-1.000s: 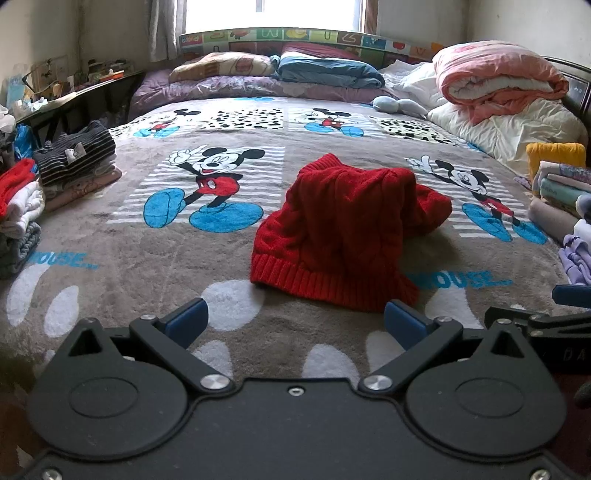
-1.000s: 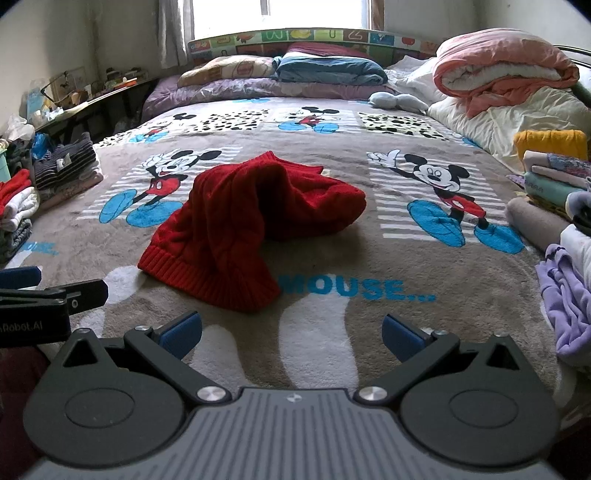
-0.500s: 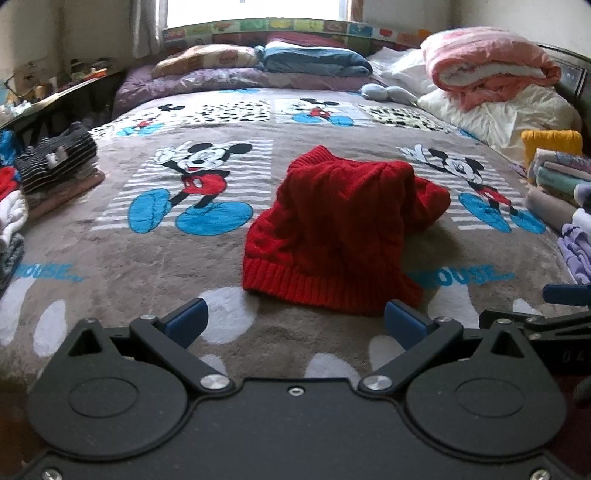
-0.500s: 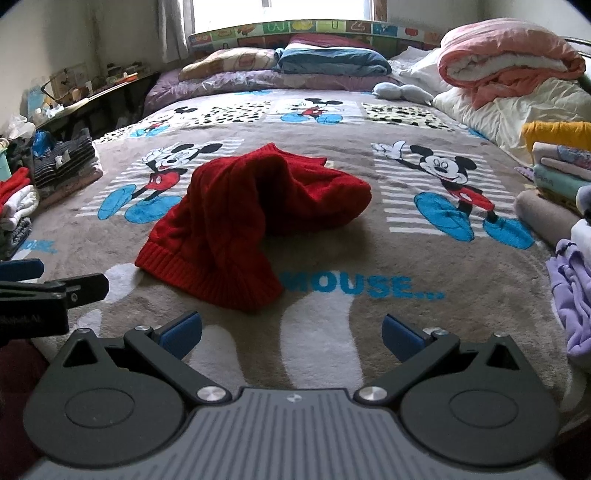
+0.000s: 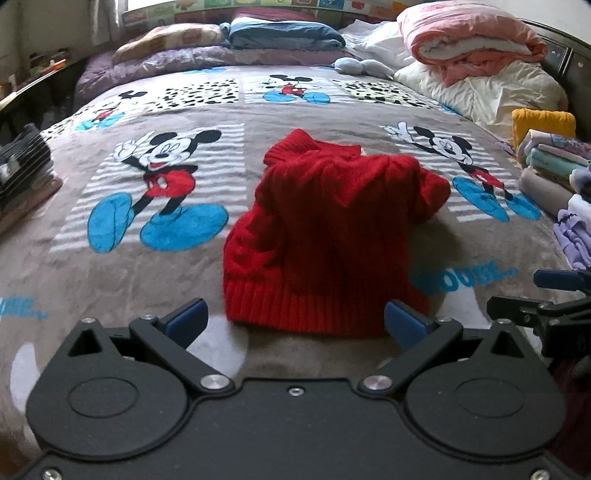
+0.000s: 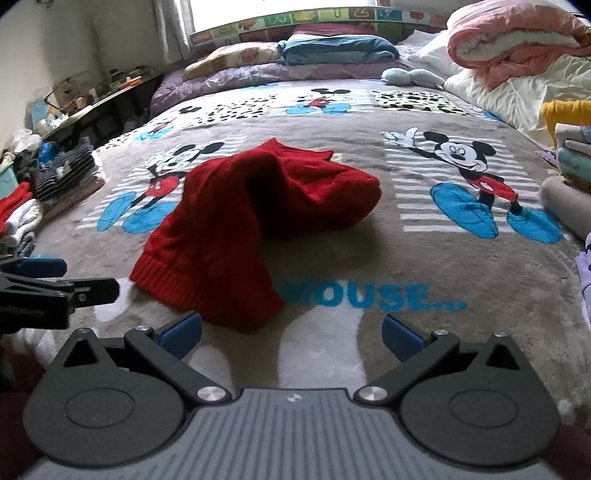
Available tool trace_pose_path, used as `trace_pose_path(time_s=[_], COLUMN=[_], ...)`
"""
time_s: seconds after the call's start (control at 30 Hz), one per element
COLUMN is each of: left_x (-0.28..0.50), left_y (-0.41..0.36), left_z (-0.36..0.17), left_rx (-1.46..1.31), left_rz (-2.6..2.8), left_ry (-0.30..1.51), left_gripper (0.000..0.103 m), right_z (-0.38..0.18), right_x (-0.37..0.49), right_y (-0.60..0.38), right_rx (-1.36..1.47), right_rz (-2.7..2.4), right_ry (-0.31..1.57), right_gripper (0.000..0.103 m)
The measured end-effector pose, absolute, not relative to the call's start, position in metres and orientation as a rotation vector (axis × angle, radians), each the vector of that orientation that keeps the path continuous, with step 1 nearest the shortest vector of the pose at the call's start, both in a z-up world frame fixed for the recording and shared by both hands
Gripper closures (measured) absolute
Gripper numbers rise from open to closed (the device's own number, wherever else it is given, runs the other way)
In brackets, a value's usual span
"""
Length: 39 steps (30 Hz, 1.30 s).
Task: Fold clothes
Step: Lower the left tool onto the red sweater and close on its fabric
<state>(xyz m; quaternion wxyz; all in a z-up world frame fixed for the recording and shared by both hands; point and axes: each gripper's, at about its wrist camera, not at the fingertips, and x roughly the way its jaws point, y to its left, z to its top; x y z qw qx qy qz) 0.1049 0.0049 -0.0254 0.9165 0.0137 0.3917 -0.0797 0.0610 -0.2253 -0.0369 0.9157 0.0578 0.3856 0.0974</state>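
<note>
A red knitted sweater (image 5: pixel 328 236) lies crumpled on the grey cartoon-mouse blanket (image 5: pixel 110 288), ribbed hem toward me. My left gripper (image 5: pixel 295 325) is open, its blue pads (image 5: pixel 186 323) level with the hem, nothing between them. In the right wrist view the sweater (image 6: pixel 236 229) lies ahead and to the left. My right gripper (image 6: pixel 291 336) is open over bare blanket (image 6: pixel 424 258), just right of the hem's corner. Each gripper shows at the edge of the other's view: the right one (image 5: pixel 554 291) and the left one (image 6: pixel 55 280).
Folded clothes are stacked at the bed's left edge (image 6: pixel 55 173) and at its right edge (image 5: pixel 550 162). Pillows (image 5: pixel 280 35) and a rolled pink quilt (image 5: pixel 469 40) lie at the far end. A cluttered shelf (image 6: pixel 88 96) runs along the left wall.
Both grippers have moved forward and lower toward the sweater's hem. The sweater has not moved. Both stay open.
</note>
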Motion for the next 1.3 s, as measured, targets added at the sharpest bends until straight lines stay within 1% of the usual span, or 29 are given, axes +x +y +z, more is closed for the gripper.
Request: trace_pose_path(time_s=[0.17,0.37,0.53,0.63,0.83,1.0,1.13,1.17,1.2,1.23,1.27,1.3], left_x=[0.131,0.162,0.206,0.229,0.273,0.311,0.341,0.347,0.355,0.363,0.370,0.378], left_y=[0.013,0.017,0.014,0.008,-0.003,-0.014,-0.026,-0.029,-0.032,-0.034,-0.036,-0.039], left_z=[-0.019,-0.004,0.006,0.009,0.002,-0.003,-0.007,-0.008,-0.010,-0.012,-0.014,-0.017], left_rx=[-0.031,-0.029,-0.002,0.039,0.088,0.105,0.127,0.135,0.142,0.145,0.148,0.151], left_rz=[-0.247,-0.315,-0.386,-0.430,-0.511,-0.581,-0.643,-0.654,-0.671,-0.684,-0.697,-0.709], left_ry=[0.792,0.680,0.742,0.759,0.802,0.848,0.889,0.899,0.911,0.925,0.939,0.953], left_gripper=[0.000,0.000,0.000,0.000,0.000,0.002,0.009,0.014,0.021,0.024,0.029,0.029], right_z=[-0.039,-0.039,-0.043,-0.046,-0.058,-0.075,-0.089,-0.093,-0.097,-0.102,-0.106,-0.109], right_x=[0.081,0.111,0.136,0.153,0.188,0.212,0.219,0.220,0.222,0.224,0.225,0.226], right_y=[-0.236,-0.250,-0.266,-0.279,-0.300,-0.313,-0.324,-0.326,-0.329,-0.331,-0.332,-0.333], right_rx=[0.142,0.184,0.267,0.363,0.526,0.607,0.659,0.669,0.680,0.693,0.699,0.697], right_rz=[0.181,0.174,0.172,0.176,0.203,0.199,0.204,0.209,0.217,0.234,0.245,0.251], right_ry=[0.780,0.745,0.705,0.686,0.685,0.677,0.636,0.627,0.620,0.619,0.621,0.622], right_gripper=[0.000,0.000,0.000,0.000,0.000,0.000,0.000,0.000,0.000,0.001,0.003,0.005])
